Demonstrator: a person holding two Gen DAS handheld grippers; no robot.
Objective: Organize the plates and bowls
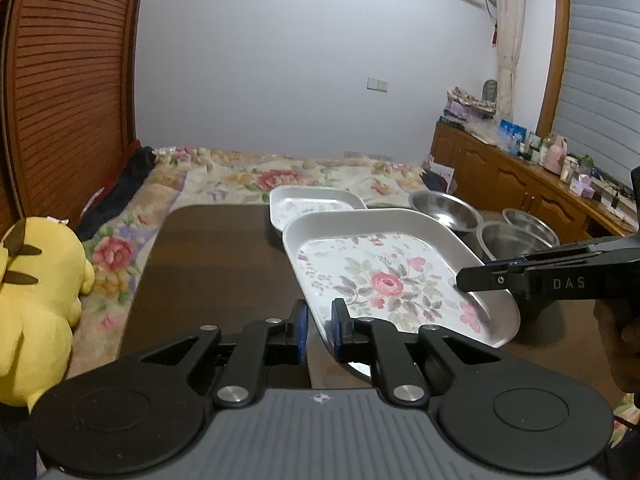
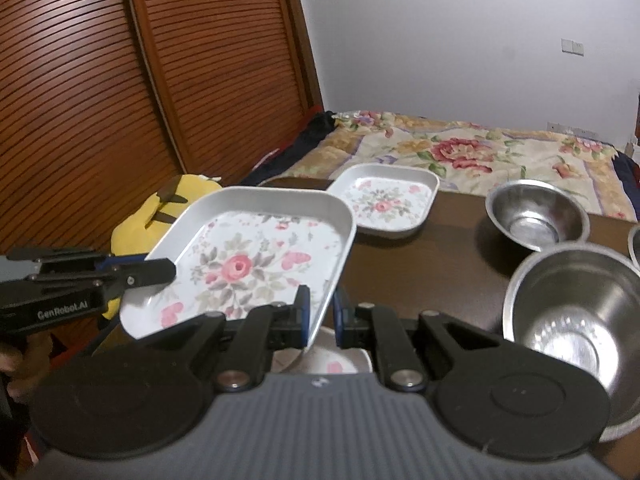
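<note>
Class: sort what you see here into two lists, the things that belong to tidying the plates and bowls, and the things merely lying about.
Job: lifted floral plate, second floral plate, steel bowls, left gripper, right gripper.

Lying about: yellow plush toy, floral bedspread, clutter on sideboard.

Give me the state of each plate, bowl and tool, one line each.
Large floral plate: lifted, tilted, gripped on two edges.
Small floral plate: flat on table, empty.
Steel bowls: upright, empty, unstacked.
Left tool: shut on plate edge.
Right tool: shut on plate edge.
</note>
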